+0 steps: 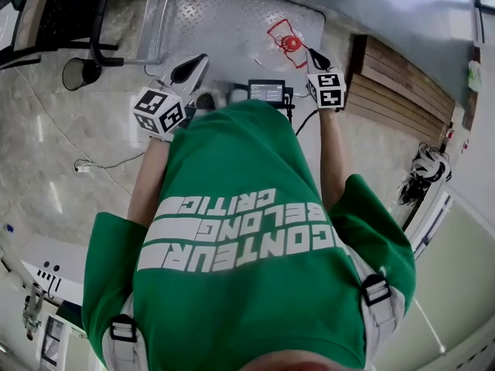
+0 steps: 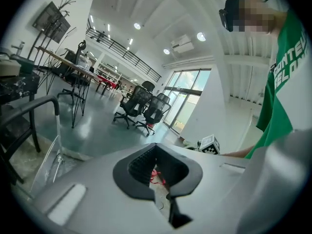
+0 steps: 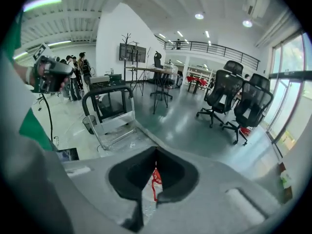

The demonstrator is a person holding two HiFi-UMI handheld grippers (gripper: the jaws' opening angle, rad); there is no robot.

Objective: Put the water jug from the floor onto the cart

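Could knock the red-capped water jug (image 1: 288, 43), sitting toward the near edge of the cart (image 1: 216, 14), back onto the floor (image 1: 93, 130) by swinging the right gripper (image 1: 315, 56), jaws pressed together empty just beside it, or the likewise closed left gripper (image 1: 197, 62).

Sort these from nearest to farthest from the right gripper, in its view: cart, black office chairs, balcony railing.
1. cart: just ahead, to the left.
2. black office chairs: midway across the floor, right.
3. balcony railing: far back, up high.
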